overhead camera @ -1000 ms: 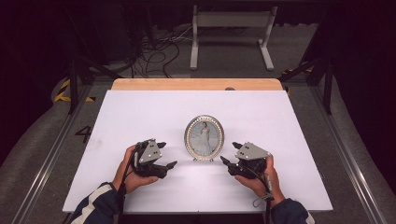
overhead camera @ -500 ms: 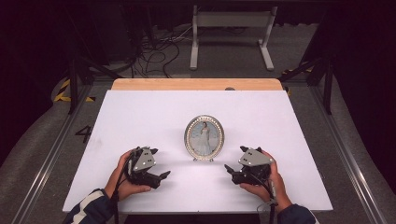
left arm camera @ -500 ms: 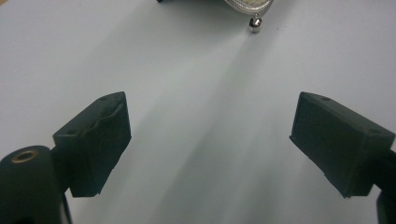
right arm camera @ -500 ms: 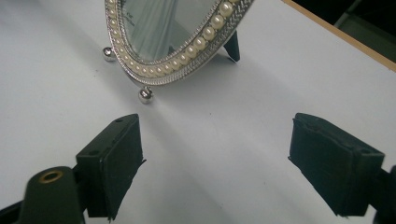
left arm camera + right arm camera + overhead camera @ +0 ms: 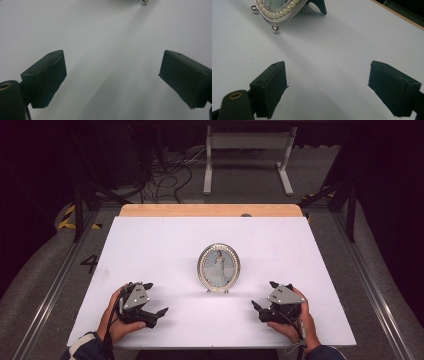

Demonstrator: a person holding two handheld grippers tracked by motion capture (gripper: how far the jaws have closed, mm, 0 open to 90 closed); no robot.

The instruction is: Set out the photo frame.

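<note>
- An oval picture frame (image 5: 218, 268), silver with a beaded rim, is seen standing upright near the middle of the white table (image 5: 150, 245); a portrait of a figure in a pale dress is shown in it.
- In the right gripper view the frame's lower rim (image 5: 277, 8) is seen resting on small ball feet, with a dark back stand behind it.
- The left tongs (image 5: 161, 314) are held low over the near part of the table, well apart from the frame and to its left.
- The right tongs (image 5: 256, 308) are held likewise on the frame's right, also well apart from it.
- Both pairs of tongs point inward, roughly toward the space in front of the frame.
- The jaws of the left tongs (image 5: 112, 75) have just been opening and are seen spread wide, with only bare table between them.
- The jaws of the right tongs (image 5: 327, 85) have likewise just been opening and stand wide, with nothing gripped.
- A small shiny spot at the top edge of the left gripper view is possibly one of the frame's feet.
</note>
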